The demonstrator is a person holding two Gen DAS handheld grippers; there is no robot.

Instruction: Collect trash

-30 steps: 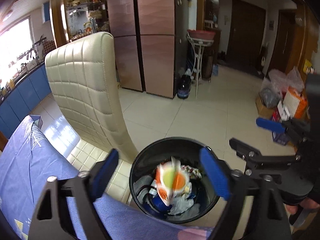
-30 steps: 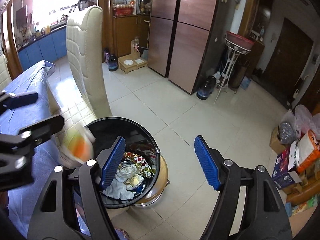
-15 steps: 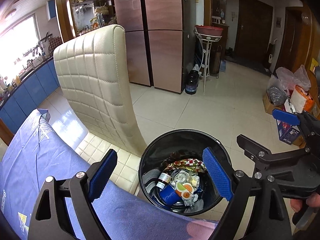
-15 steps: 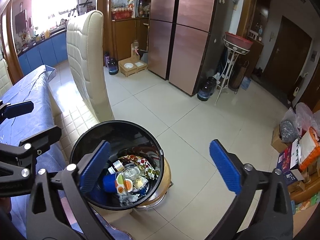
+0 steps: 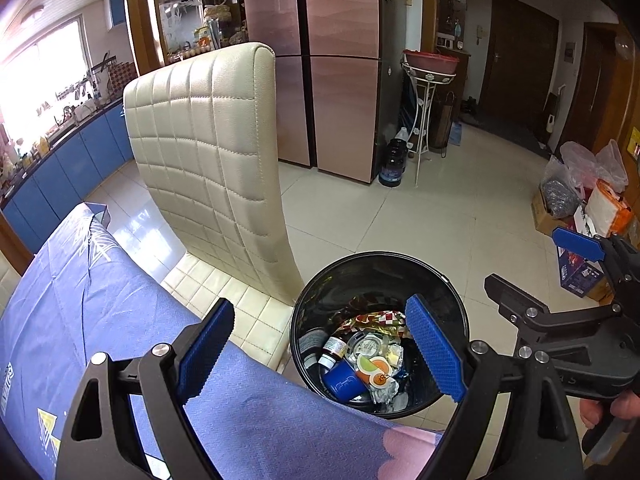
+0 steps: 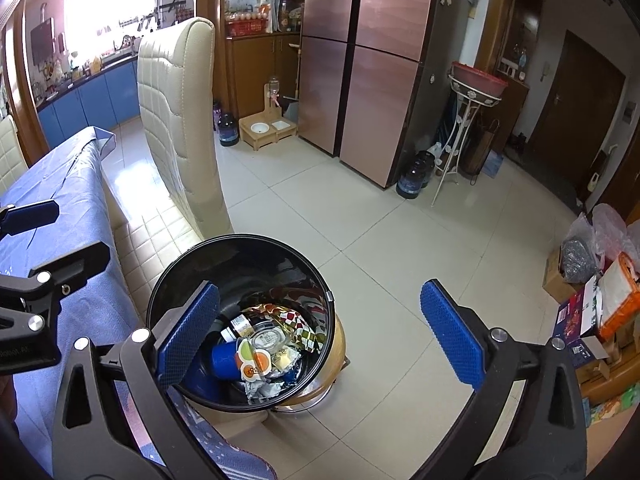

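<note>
A black round trash bin [image 5: 380, 257] [image 6: 240, 239] stands on the tiled floor beside the table. Inside lie an orange, green and white wrapper [image 5: 374, 368] [image 6: 253, 360], a blue cup [image 5: 342, 380] [image 6: 223, 357], a small bottle, crumpled foil and patterned packaging. My left gripper [image 5: 320, 346] hangs open over the table edge and the bin's near rim, with nothing between its blue pads. My right gripper [image 6: 320, 334] is wide open above the bin's right side, also holding nothing. Each gripper shows in the other's view: right gripper [image 5: 532, 264], left gripper [image 6: 68, 234].
A cream quilted chair [image 5: 208, 140] [image 6: 176, 112] stands just behind the bin. The table with the blue cloth [image 5: 80, 300] [image 6: 60, 184] is at the lower left. Boxes and plastic bags [image 5: 580, 200] [image 6: 600, 280] sit on the floor at the right. A tall fridge [image 5: 340, 60] and a plant stand are farther back.
The orange and white wrapper dropped from beside my right gripper into the bin and now lies still. The right jaws spread wider. Both hands stayed roughly in place.
</note>
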